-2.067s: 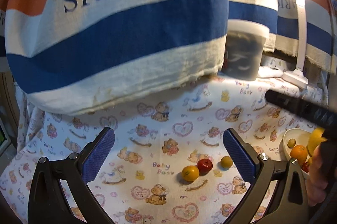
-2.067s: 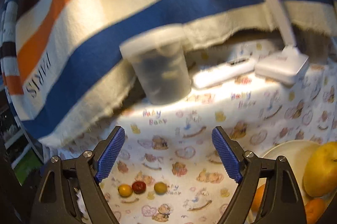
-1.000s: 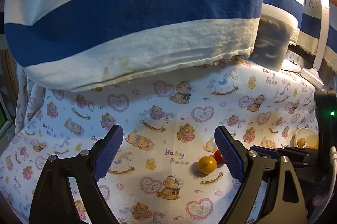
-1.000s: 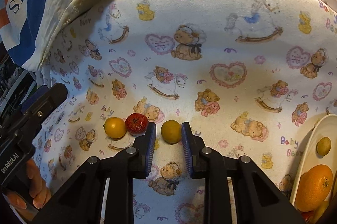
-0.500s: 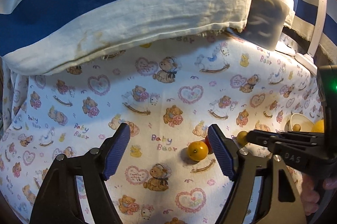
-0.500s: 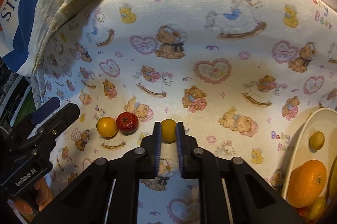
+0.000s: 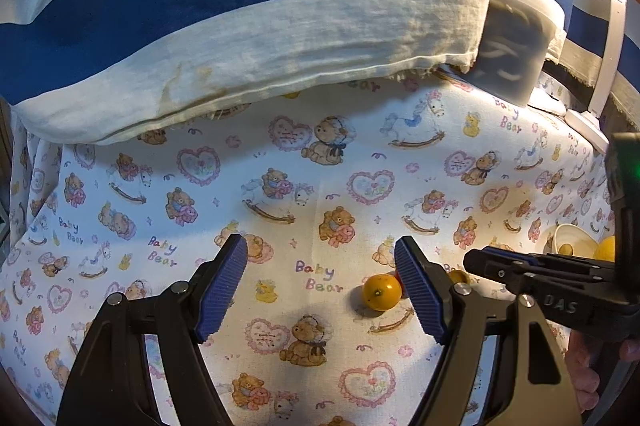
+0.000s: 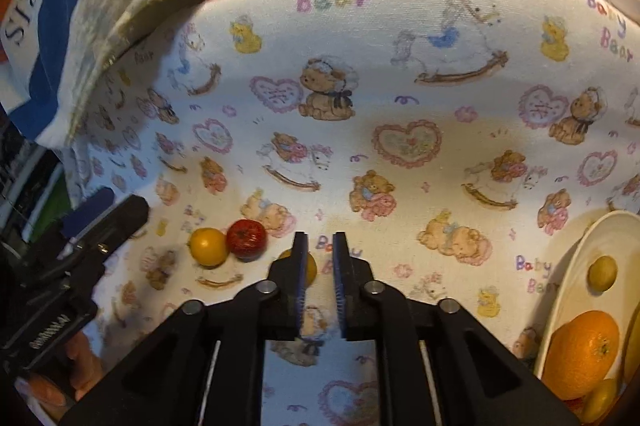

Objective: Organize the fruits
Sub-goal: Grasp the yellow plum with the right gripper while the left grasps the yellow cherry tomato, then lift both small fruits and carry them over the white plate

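Three small fruits lie on the bear-print cloth (image 8: 400, 74): an orange-yellow one (image 8: 208, 246) (image 7: 382, 292), a red one (image 8: 246, 239) touching it, and a small yellow one (image 8: 311, 268) (image 7: 459, 276). My right gripper (image 8: 320, 250) (image 7: 469, 261) is shut. Only cloth shows in the narrow gap between its pads. The small yellow fruit sits mostly hidden behind its left finger. My left gripper (image 7: 320, 244) (image 8: 104, 214) stands open over bare cloth, with the orange-yellow fruit just inside its right finger (image 7: 420, 290). A cream bowl (image 8: 576, 258) (image 7: 560, 232) at the right holds an orange (image 8: 580, 354) and a small yellow fruit (image 8: 602, 273).
A striped "PARIS" towel (image 7: 280, 6) hangs over the back of the cloth. Behind it stand a translucent tub (image 7: 516, 42) and a white lamp base (image 7: 586, 124). A hand (image 7: 588, 366) holds the right gripper at the lower right.
The right gripper closed around the small yellow fruit, then rose a little. The fruit now sits behind its left finger, not between the pads. The left jaws narrowed.
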{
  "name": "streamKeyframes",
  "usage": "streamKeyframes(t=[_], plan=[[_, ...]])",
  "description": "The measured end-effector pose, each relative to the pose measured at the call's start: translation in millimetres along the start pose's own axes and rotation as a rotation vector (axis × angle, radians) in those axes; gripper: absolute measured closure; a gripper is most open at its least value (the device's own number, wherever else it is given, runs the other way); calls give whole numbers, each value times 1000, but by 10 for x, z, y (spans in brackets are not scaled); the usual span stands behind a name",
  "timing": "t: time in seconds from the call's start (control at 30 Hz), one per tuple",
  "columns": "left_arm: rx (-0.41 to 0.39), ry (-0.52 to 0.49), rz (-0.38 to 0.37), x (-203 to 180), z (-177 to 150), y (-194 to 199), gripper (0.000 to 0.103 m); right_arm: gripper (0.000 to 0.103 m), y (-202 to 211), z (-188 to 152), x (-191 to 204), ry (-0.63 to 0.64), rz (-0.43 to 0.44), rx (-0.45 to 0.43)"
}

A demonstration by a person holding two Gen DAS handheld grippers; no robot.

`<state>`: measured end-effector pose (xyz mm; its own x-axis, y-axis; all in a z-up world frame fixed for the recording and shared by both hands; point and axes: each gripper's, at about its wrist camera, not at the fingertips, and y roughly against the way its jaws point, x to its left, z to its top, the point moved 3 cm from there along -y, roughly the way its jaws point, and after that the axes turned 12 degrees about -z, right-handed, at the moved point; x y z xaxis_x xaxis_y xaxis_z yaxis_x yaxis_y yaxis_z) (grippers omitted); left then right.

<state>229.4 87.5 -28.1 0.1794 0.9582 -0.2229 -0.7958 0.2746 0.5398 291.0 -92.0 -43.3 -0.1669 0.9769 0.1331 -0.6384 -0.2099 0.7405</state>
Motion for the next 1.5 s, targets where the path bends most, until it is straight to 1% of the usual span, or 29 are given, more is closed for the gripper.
streamKeyframes(t=[0.1,0.2,0.3,0.43,0.47,0.57,0.63,0.77,0.83,0.9,1.0,1.03,1.07,1.13,1.2,1.3,1.4,1.5], plan=[[-4,5,1,12,2,10,28,77,26,10,12,13,9,-12],[-5,0,3,4,-2,12,28,77,-19,-14,59,23,31,17],[-2,-10,3,-7,-6,5,28,77,-69,-56,128,42,24,37],[11,-25,-15,-52,-14,-21,29,78,-134,-117,176,43,39,61],[22,-27,-29,-64,-22,-39,34,79,-134,-129,191,58,19,58],[54,-33,-45,-86,-49,-95,42,80,-150,-162,258,92,-6,53],[66,-39,-48,-107,-63,-115,48,80,-140,-158,276,91,-24,41],[93,-29,-78,-131,-82,-168,49,80,-23,-68,186,36,-70,-53],[123,-14,-124,-150,-95,-235,49,80,12,-42,121,12,-56,-76],[159,5,-145,-156,-118,-310,49,80,38,-22,76,-7,-35,-92],[195,48,-175,-128,-149,-376,54,80,96,-1,39,-10,-20,-117],[209,60,-181,-115,-161,-396,58,80,101,8,44,-13,-20,-117],[224,78,-192,-98,-175,-421,64,80,111,11,29,-14,-18,-115],[243,97,-206,-83,-195,-450,71,80,104,9,64,-6,-20,-112],[250,96,-221,-105,-204,-451,76,80,117,5,50,4,-28,-110],[247,85,-210,-149,-207,-439,77,80,92,-4,113,10,-35,-112],[216,89,-176,-133,-178,-383,77,80,95,-2,86,1,-37,-112],[174,38,-103,-134,-124,-298,77,80,99,-1,47,-1,-51,-115]])
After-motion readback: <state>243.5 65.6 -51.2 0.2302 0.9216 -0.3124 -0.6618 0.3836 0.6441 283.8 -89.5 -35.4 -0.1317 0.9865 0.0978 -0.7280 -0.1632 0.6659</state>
